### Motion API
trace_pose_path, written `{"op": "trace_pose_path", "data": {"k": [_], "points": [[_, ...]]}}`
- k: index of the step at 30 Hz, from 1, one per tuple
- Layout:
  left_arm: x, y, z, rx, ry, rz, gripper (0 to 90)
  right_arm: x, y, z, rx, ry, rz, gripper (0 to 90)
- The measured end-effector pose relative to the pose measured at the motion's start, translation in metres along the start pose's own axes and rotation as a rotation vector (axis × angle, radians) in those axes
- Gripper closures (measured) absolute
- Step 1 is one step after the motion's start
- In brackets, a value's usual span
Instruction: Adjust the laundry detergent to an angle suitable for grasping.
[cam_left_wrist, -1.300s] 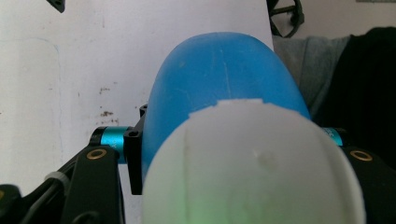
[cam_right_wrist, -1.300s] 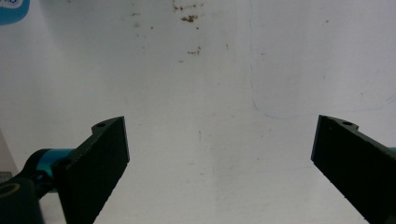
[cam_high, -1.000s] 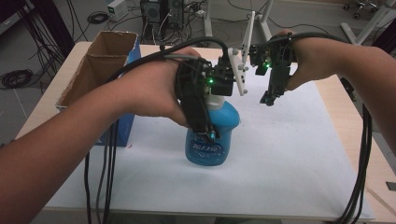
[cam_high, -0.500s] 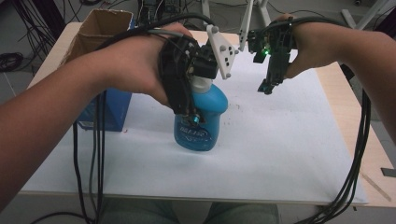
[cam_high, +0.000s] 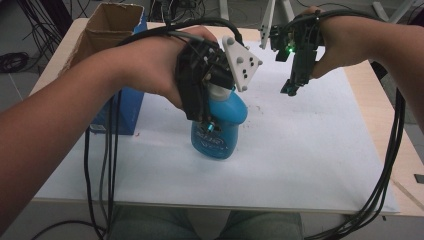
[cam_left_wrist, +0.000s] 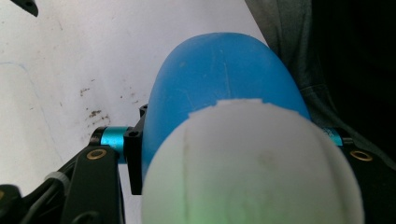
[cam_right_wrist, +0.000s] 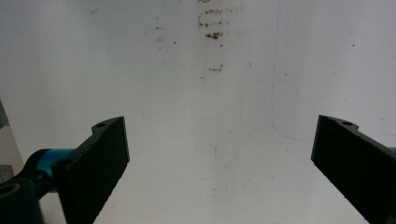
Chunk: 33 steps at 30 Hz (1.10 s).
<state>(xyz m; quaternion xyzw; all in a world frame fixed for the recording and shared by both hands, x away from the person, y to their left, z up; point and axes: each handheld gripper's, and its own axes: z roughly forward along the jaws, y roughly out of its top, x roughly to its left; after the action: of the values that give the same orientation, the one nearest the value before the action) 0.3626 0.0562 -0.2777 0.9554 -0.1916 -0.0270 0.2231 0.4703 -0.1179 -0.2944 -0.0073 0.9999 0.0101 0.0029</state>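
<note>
A blue plastic bottle (cam_high: 220, 137) with a white cap (cam_left_wrist: 252, 163) is near the middle of the white sheet (cam_high: 300, 150), leaning slightly. My left gripper (cam_high: 210, 117) is shut on its upper part, one black jaw on each side of the blue body (cam_left_wrist: 219, 70). The frames leave unclear whether the bottle's base rests on the sheet. My right gripper (cam_high: 295, 82) hovers over the sheet to the far right of the bottle. It is open, and between its jaws (cam_right_wrist: 219, 158) there is only bare sheet.
An open cardboard box (cam_high: 107, 30) stands at the far left of the table, with a blue box (cam_high: 125, 112) in front of it. Brown specks (cam_right_wrist: 210, 23) mark the sheet. Cables hang over the table's near edge on both sides.
My left hand has turned with the bottle, so the grey plate on the gripper now faces the camera. The right gripper keeps its place over the sheet, still open.
</note>
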Motion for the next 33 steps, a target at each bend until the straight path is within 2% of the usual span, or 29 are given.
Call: {"op": "trace_pose_path", "data": {"k": [8, 22, 27, 33], "points": [[0.009, -0.006, 0.009, -0.019, 0.003, -0.007, 38.9, 0.001, -0.002, 0.001, 0.007, 0.002, 0.002, 3.3], [0.015, -0.02, 0.024, -0.039, 0.004, -0.017, 38.8, -0.002, -0.008, 0.002, -0.011, 0.001, 0.015, 3.3], [0.015, -0.024, 0.027, -0.074, -0.006, 0.0, 38.8, -0.003, -0.009, 0.002, -0.017, 0.0, 0.017, 3.3], [0.014, -0.024, 0.027, -0.067, -0.012, 0.007, 38.7, -0.003, -0.009, 0.004, -0.009, 0.004, 0.018, 3.3]]}}
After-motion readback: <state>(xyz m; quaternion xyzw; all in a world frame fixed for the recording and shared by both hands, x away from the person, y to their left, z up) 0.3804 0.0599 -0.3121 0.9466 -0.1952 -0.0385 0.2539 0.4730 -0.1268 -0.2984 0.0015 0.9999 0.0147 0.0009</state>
